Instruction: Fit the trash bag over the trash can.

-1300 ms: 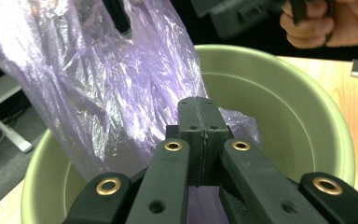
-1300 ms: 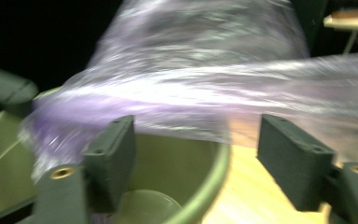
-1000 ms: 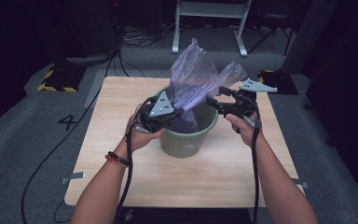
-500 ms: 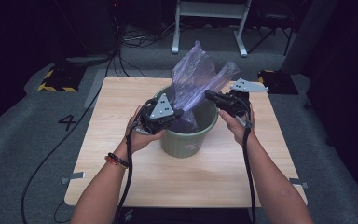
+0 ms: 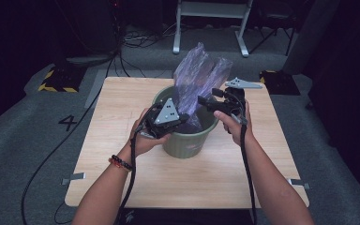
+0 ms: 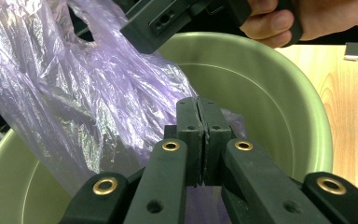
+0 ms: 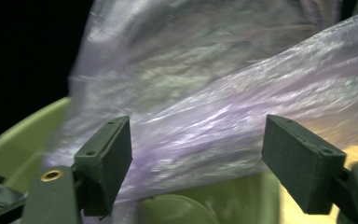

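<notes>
A green plastic bucket (image 5: 187, 140) stands mid-table with a crinkled purple plastic bag (image 5: 199, 75) rising out of it. My left gripper (image 5: 180, 119) sits over the bucket's near-left rim. In the left gripper view its jaws (image 6: 199, 126) are pressed together on the bag's film (image 6: 74, 93), inside the bucket (image 6: 270, 93). My right gripper (image 5: 206, 102) is at the right rim, pointing left at the bag. Its jaws have just been opening, and its pads (image 7: 200, 158) now stand wide apart. The bag (image 7: 214, 93) stretches across between and beyond them, unpressed.
The bucket sits on a small wooden table (image 5: 122, 117) surrounded by grey carpet. A white metal frame (image 5: 211, 18) and cables lie on the floor beyond the far edge. Tape marks the table's near corners (image 5: 72, 178).
The right gripper has edged left, closer to the bag. The bag's top has shifted slightly. The left gripper stays put, shut.
</notes>
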`<state>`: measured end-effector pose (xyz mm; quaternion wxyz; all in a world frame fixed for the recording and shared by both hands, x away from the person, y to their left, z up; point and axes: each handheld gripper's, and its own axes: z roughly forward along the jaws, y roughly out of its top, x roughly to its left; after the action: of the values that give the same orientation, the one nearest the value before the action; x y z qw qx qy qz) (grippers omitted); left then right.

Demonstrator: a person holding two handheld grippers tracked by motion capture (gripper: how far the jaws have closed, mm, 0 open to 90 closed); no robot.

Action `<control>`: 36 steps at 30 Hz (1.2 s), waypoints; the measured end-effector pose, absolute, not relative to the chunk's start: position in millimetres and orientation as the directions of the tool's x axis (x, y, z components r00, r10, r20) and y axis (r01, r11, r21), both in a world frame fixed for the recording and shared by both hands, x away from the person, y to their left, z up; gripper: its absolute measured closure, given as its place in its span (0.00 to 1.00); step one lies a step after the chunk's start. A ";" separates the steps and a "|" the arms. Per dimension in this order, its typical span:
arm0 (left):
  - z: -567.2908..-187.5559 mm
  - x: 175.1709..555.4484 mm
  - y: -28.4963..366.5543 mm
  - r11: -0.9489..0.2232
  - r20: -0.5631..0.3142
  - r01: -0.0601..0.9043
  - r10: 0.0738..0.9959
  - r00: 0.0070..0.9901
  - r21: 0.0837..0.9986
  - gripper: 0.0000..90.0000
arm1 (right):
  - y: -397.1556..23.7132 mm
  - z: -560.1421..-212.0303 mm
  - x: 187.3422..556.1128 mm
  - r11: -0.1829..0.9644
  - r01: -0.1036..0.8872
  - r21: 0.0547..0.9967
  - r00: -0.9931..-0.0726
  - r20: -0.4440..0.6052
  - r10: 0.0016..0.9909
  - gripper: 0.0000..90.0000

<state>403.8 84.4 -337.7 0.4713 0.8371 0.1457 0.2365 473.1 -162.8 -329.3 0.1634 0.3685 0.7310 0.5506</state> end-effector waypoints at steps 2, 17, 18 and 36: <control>-337.9 404.0 84.2 -0.513 0.255 0.023 0.464 0.848 0.858 0.98 | -160.4 -328.3 470.5 0.124 0.358 0.926 -0.692 0.174 0.701 0.25; -339.7 399.6 79.3 -0.512 0.259 0.014 0.459 0.849 0.859 0.93 | -153.1 -326.3 460.7 0.194 0.278 0.941 -0.741 0.082 0.667 1.00; -339.8 399.5 79.4 -0.512 0.257 0.021 0.465 0.847 0.859 0.91 | -154.1 -326.4 459.8 0.191 0.273 0.943 -0.744 0.081 0.663 1.00; -324.7 395.3 58.6 -0.429 0.167 0.110 0.558 0.813 0.897 0.18 | -146.2 -309.2 422.5 0.281 0.041 0.959 -0.813 -0.131 0.567 1.00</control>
<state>395.3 58.6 -324.7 0.4935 0.8142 0.2051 0.2270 422.5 -146.2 -309.2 0.2322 0.1984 0.7658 0.5659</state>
